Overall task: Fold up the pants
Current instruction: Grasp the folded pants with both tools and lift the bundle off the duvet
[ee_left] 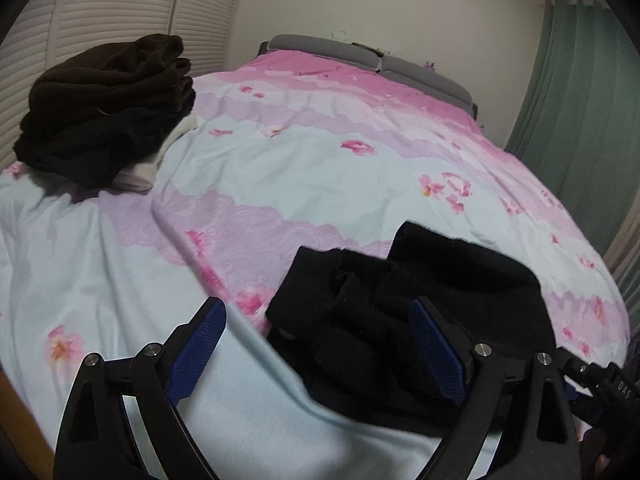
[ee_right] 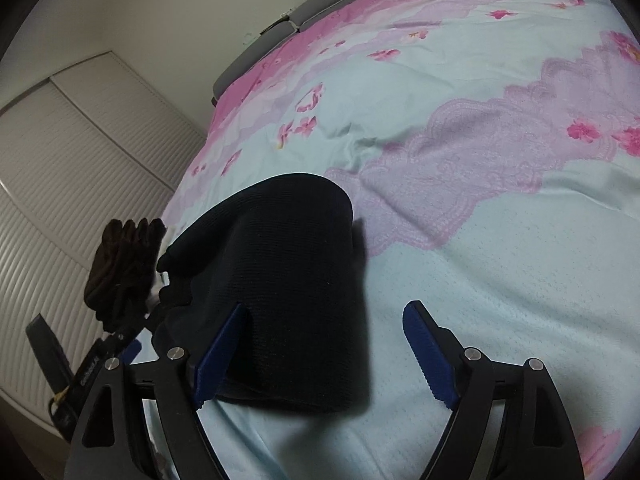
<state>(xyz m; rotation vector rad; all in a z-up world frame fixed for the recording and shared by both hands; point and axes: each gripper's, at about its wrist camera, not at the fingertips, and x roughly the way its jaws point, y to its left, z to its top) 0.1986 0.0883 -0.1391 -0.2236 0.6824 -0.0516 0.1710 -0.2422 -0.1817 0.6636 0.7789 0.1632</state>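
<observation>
**Black pants bundled on the floral bedspread, both grippers spread wide**

Black pants (ee_left: 400,312) lie in a folded, somewhat rumpled bundle on the bedspread (ee_left: 304,168), near the edge of the bed closest to the cameras. The bedspread is pale blue with pink and lilac bands and small pink flowers.

The left gripper (ee_left: 320,344) has its jaws wide apart, clamping nothing; its right finger (ee_left: 440,356) sits against the near side of the pants, while the other finger is over bare bedspread. In the right wrist view, the pants (ee_right: 280,288) show as a smoother rounded fold (the knit texture is visible here). The right gripper (ee_right: 328,352) is likewise spread and holds nothing, with one blue pad (ee_right: 220,356) touching the near left part of the bundle.

A stack of dark brown folded clothes (ee_left: 108,104) rests on something white at the bed's far left side, well apart from the pants. Louvered closet doors (ee_left: 120,4) stand behind it, and a green curtain (ee_left: 580,112) hangs on the right.
</observation>
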